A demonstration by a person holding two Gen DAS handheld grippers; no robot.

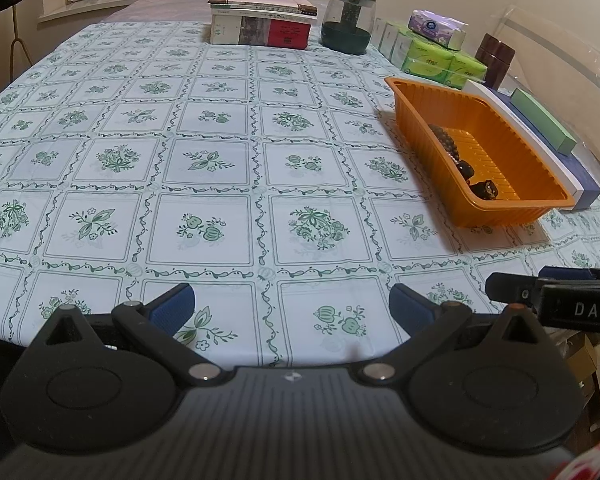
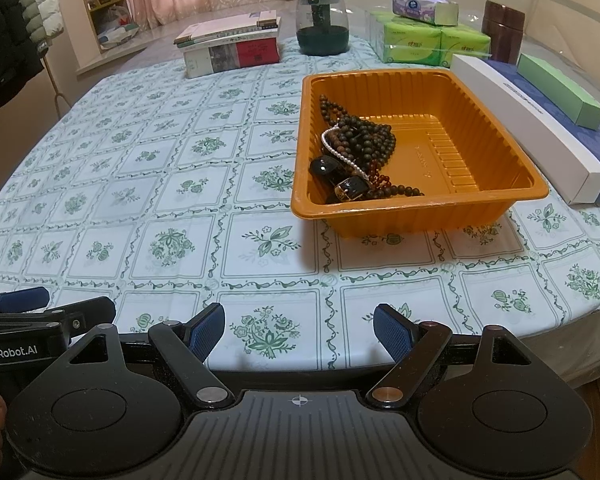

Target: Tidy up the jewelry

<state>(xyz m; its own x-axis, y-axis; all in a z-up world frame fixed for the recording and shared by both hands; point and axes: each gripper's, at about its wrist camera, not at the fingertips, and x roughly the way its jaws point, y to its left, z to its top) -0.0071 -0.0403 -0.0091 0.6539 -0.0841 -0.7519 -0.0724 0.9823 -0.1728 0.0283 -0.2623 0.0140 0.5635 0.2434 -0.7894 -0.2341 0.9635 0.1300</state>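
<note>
An orange tray [image 2: 420, 204] sits ahead and right of the right gripper [image 2: 299, 330], holding a heap of bead strands [image 2: 364, 140] and dark bangles [image 2: 350, 188]. Both the right gripper and the left gripper [image 1: 292, 306] are spread wide with nothing between their pads, over the floral tablecloth [image 1: 220, 160].

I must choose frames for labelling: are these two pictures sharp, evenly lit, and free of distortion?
Left wrist view: sharp, soft indoor light, fisheye bends the tablecloth grid, dark corners. Right wrist view: equally sharp, the orange tray casts a soft shadow toward the camera, the beads are clear, same bending.
</note>
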